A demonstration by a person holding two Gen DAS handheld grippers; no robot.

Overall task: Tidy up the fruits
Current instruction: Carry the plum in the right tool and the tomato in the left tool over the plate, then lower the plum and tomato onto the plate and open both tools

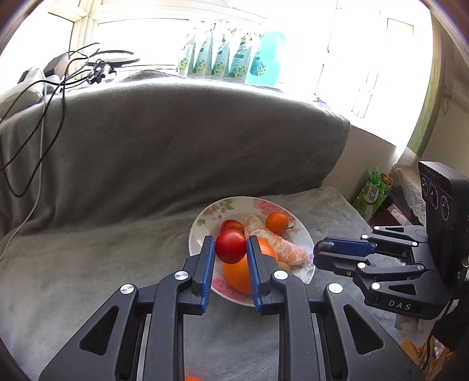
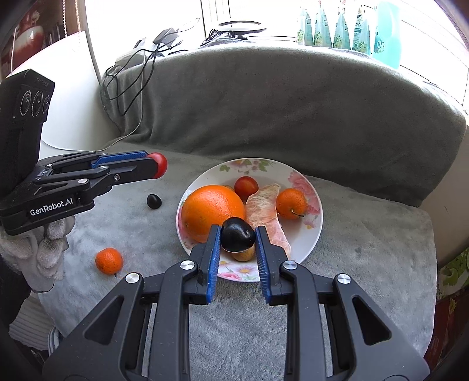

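Observation:
A floral plate (image 2: 315, 231) (image 1: 195, 231) sits on the grey blanket. It holds a big orange (image 2: 212, 211) (image 1: 239, 275), a small red tomato (image 2: 246, 187) (image 1: 232, 225), a peeled pomelo wedge (image 2: 265, 217) (image 1: 281, 246), a mandarin (image 2: 291, 203) (image 1: 277, 222) and a small brown fruit (image 2: 243, 255). My left gripper (image 1: 230, 247) (image 2: 156, 165) is shut on a red tomato (image 1: 231, 246) (image 2: 159, 165), held above the plate's left side. My right gripper (image 2: 237, 239) (image 1: 321, 252) is shut on a dark plum (image 2: 237, 236) over the plate's near edge.
On the blanket left of the plate lie a second dark plum (image 2: 154, 201) and a mandarin (image 2: 109, 260). A blanket-covered backrest (image 2: 293, 111) rises behind. Cables (image 2: 129, 85) hang at its left. Bottles (image 2: 348, 26) line the windowsill.

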